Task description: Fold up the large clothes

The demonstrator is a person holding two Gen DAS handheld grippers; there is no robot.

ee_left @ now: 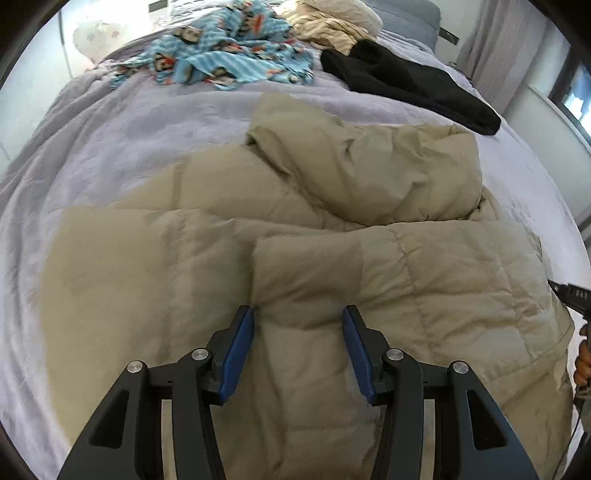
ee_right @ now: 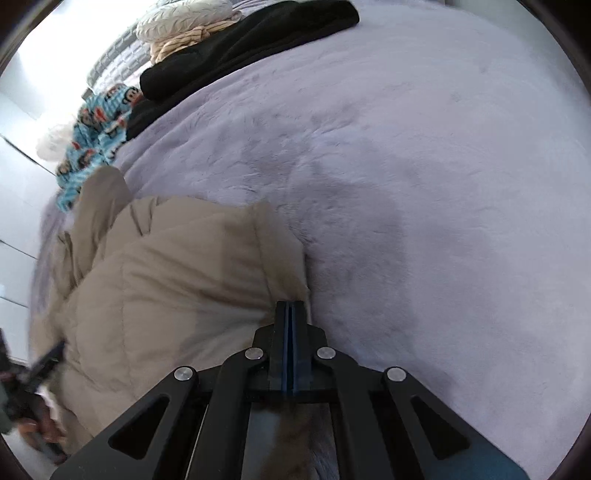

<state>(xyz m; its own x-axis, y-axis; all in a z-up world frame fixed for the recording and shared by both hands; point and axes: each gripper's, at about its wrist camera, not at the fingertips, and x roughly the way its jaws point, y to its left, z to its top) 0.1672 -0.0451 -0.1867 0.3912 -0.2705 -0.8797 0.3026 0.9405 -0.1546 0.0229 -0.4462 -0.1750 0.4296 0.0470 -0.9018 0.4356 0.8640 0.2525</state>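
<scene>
The left gripper (ee_left: 298, 314) hovers with fingers spread over the beige quilted puffer jacket (ee_left: 332, 258), lying partly folded and rumpled on the lavender plush bed (ee_right: 443, 184). The right gripper (ee_right: 290, 306), fingers pressed together, seems to pinch its edge. Beyond, a black garment (ee_left: 406, 85) and blue patterned cloth (ee_left: 229, 48) await, well apart.

A bed (ee_left: 122, 140) under a lilac plush cover fills the frame. A beige quilted coat (ee_left: 332, 240) lies at centre; a blue printed fabric (ee_left: 229, 55), cream garment (ee_left: 328, 26) and black garment (ee_left: 406, 81) lie along the top
</scene>
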